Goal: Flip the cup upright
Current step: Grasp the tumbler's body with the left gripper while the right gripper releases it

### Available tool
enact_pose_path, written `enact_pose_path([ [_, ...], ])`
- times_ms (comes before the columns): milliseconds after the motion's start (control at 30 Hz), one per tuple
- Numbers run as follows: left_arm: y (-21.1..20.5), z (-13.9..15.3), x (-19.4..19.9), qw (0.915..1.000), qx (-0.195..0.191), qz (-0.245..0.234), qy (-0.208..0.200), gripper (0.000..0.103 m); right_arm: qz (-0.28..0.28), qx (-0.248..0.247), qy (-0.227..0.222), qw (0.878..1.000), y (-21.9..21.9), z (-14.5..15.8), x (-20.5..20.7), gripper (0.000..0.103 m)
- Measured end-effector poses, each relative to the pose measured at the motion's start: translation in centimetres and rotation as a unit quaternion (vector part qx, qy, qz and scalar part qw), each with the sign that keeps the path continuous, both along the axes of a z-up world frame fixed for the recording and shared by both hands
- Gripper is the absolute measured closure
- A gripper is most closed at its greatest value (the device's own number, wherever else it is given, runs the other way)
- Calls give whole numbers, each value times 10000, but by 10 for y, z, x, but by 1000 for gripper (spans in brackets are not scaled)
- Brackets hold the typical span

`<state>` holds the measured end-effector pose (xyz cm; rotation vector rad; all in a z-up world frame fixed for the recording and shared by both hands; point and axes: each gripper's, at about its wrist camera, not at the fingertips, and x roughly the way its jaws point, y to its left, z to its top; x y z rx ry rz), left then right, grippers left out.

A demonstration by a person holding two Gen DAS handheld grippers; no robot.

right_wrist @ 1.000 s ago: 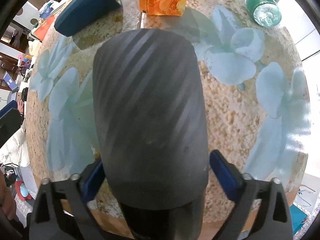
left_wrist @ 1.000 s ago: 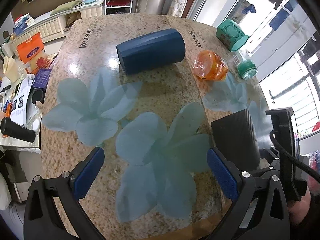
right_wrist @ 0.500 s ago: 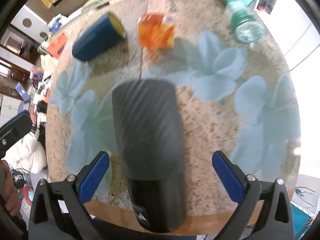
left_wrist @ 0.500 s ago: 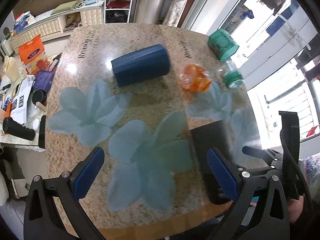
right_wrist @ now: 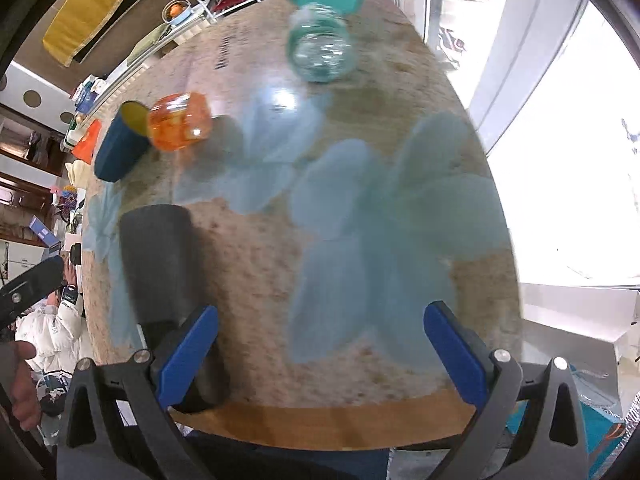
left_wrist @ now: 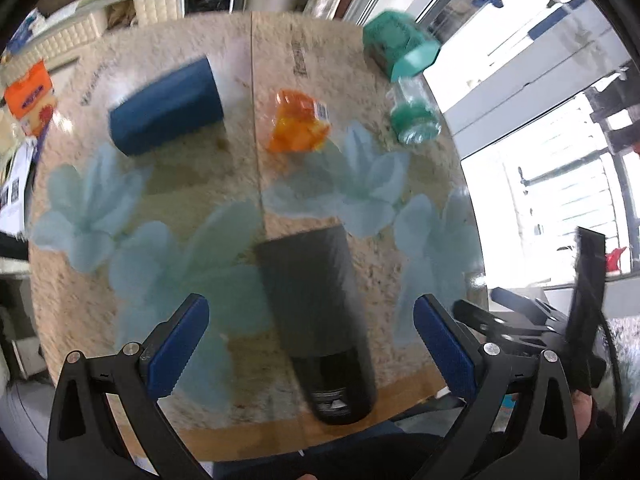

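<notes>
Near the front edge of the flower-printed speckled stone bench (left_wrist: pixel 360 40), tall dark grey ribbed cup (left_wrist: pixel 316 312), standing with its label end nearest the cameras; which end is up cannot be told. Left tongs (left_wrist: pixel 312 340) spread wide, cup between the blue pads but untouched. Right tongs (right_wrist: pixel 320 348) also wide, holding nothing, cup just beside the left pad. Farther back: dark blue tumbler (left_wrist: pixel 166 106) lying on its side, crumpled orange transparent cup (left_wrist: pixel 298 122), green-tinted glass jar (left_wrist: pixel 414 116), teal hexagonal cup (left_wrist: pixel 400 46).
</notes>
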<state>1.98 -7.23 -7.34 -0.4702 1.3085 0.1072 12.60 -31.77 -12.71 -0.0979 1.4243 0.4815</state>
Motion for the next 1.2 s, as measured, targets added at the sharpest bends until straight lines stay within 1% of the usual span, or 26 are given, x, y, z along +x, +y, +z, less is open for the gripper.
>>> enact_pose_path([
  [100,-10,-19,9,9994,56,176,281,0,-8,62,112,9999,-20,-3,7,0],
  [167,-14,-31,15,9987,-13,255,444,0,14,70,168,9998,-32,-5,14,0],
  [300,-18,-58,25,9951,61,528,836,0,10,124,236,9996,-52,-6,28,0],
  [400,-16,-77,30,9918,164,697,1057,0,63,151,263,9995,-61,-7,37,0],
  [600,-15,-109,31,9857,78,898,1425,0,123,208,414,9989,-70,-17,49,0],
  [700,-15,-113,29,9847,-129,1057,1380,2,97,234,442,9987,-74,-19,54,0],
  [767,-16,-115,29,9851,-127,1036,1368,19,64,251,455,9986,-77,-20,57,0],
  [800,-17,-118,29,9837,-9,1012,1484,23,47,254,472,9985,-78,-21,59,0],
  [1033,-18,-123,26,9825,36,1018,1558,23,-39,278,557,9981,-85,-24,61,0],
  [1200,-22,-117,26,9845,19,875,1519,23,-103,308,581,9978,-85,-25,56,0],
])
